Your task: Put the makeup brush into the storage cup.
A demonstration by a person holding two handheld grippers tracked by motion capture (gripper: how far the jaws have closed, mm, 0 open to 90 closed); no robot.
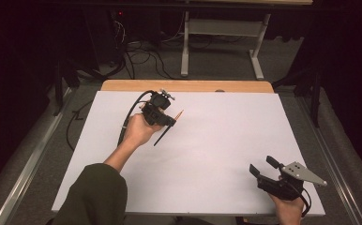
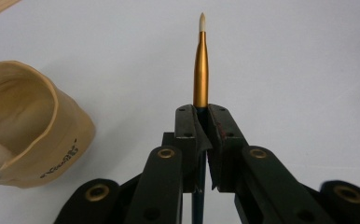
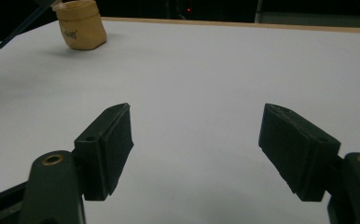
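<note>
A wide white sheet-covered table [image 1: 207, 154] with a bare wooden strip along its far edge carries the work. Near the far left corner stands a small tan, soft-walled cup [image 3: 81, 25] with dark print on its side; in the left gripper view it sits just beside the jaws, to their left, its open mouth turned partly toward the camera.

The left gripper [image 1: 166, 118] is held above the table's far left part, its jaws closed tight on a slim paintbrush [image 2: 200, 70] with a dark handle, gold metal ferrule and pale pointed tip. The brush's long axis runs straight along the jaws, tip pointing out ahead and handle trailing back between them. The right gripper [image 1: 263, 168] rests at the near right corner, jaws spread wide and holding nothing.

The cup lies close to the brush tip and off to its side, well apart from the right gripper, so I judge the left hand alone would swing the tip sideways to reach the cup's mouth.
</note>
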